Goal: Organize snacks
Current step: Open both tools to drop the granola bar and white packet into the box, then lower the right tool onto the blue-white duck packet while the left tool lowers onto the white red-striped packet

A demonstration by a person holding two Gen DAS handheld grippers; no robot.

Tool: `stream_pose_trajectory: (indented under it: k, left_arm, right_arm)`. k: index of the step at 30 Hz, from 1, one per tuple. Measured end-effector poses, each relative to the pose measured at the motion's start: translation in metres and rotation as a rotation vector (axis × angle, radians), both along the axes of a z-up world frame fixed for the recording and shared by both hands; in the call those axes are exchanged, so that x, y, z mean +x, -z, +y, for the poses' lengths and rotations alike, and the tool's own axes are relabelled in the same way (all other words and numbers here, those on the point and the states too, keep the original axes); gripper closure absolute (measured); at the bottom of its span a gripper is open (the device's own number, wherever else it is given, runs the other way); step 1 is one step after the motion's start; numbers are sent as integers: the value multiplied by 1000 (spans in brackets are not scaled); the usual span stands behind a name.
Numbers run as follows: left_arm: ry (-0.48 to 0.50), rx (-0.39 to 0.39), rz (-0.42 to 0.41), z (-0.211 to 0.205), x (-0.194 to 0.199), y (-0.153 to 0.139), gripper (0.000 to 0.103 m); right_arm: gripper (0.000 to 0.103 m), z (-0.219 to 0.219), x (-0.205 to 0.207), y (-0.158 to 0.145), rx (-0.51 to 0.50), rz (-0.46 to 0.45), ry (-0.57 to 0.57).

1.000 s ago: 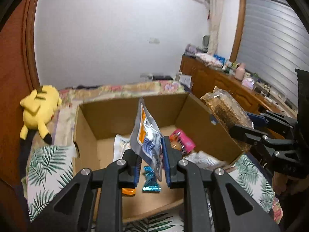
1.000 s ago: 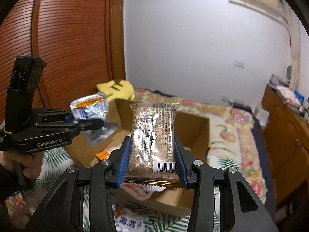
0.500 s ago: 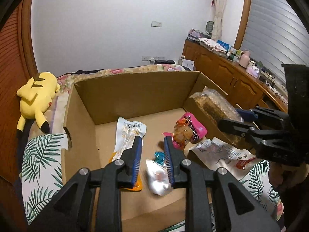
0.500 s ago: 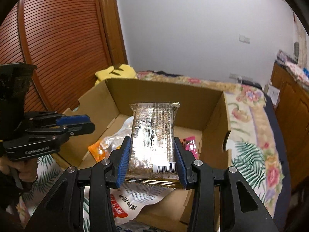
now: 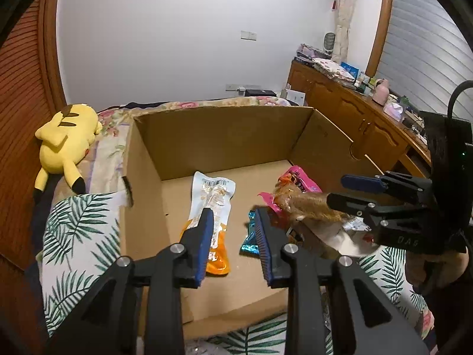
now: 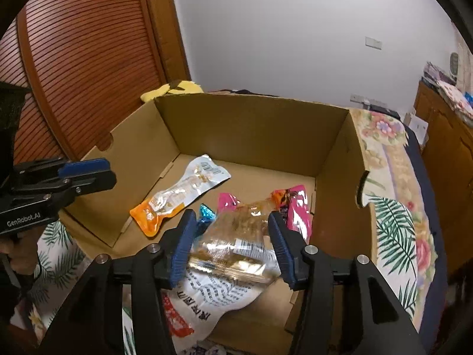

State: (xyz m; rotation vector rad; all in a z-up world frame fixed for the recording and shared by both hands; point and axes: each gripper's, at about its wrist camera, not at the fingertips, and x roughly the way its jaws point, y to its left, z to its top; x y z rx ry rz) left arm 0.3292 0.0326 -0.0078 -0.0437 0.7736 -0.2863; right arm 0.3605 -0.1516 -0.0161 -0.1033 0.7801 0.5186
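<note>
An open cardboard box (image 5: pixel 224 136) (image 6: pixel 254 124) lies on the bed. On its floor lie a white and orange pouch (image 5: pixel 214 207) (image 6: pixel 180 193), a pink packet (image 5: pixel 298 180) (image 6: pixel 295 207) and a small blue wrapped snack (image 5: pixel 249 241) (image 6: pixel 205 211). My left gripper (image 5: pixel 233 222) (image 6: pixel 85 174) is open and empty above the box's near left part. My right gripper (image 6: pixel 230 227) (image 5: pixel 354 190) has its jaws spread; the clear grain bar packet (image 6: pixel 236 242) (image 5: pixel 307 204) lies blurred between them, tilted, over the box.
A white printed bag (image 6: pixel 212 295) hangs over the box's near edge. A yellow plush toy (image 5: pixel 63 139) lies on the bed at the left. A wooden dresser (image 5: pixel 354 112) with clutter stands at the right. Leaf-print bedding (image 5: pixel 79 236) surrounds the box.
My left gripper let go of its silver pouch and opened wider. My right gripper moved down over the box and spread its jaws; the grain bar packet tipped over and blurs in motion.
</note>
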Motion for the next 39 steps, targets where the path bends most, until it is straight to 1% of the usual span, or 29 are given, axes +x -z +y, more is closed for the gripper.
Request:
stream_pose_trajectory:
  k: [4,10,13,16,20,23,24,27,29,33,36,39]
  left_arm:
    - [-1,-2,-21,5,-15,-10,75]
    - [-4,-7,-52,11,-39,-25,72]
    - [-6,-11,-75,13,-57,-31,69]
    - [-5,-14,-93,17,-76,-33,67]
    - [-1,-16,-94,19,-96,-30,64]
    - [-1,-5,-90,23,-109,-22,62]
    - [-2,1,-87,25,-113,-18,62]
    - [-5,1,-63,29,-121,-5,61]
    - [-14,2,-37,33,-123,6,61]
    - [-27,18,-4,35,-125,24,61]
    - [-24,24,24,36,-125,38,61]
    - [-30,21,44,36,-124,47,61]
  right_arm:
    - [51,-6,-21,-16,11,-42,13]
    - [51,-15,-65,-41,23,-108,16]
    - [51,-21,-89,-47,45,-116,13]
    - [51,-23,-110,-45,56,-115,14]
    - [48,-23,-133,-31,60,-95,20]
    - [43,-20,-142,-15,62,-60,30]
    - [40,-18,-144,-9,60,-46,34]
    - [36,-13,-143,11,49,0,50]
    - [33,-10,-144,22,36,14,57]
    - [27,-7,-134,47,5,56,87]
    - [26,-6,-123,62,-8,92,115]
    - [26,-7,-115,72,-13,108,130]
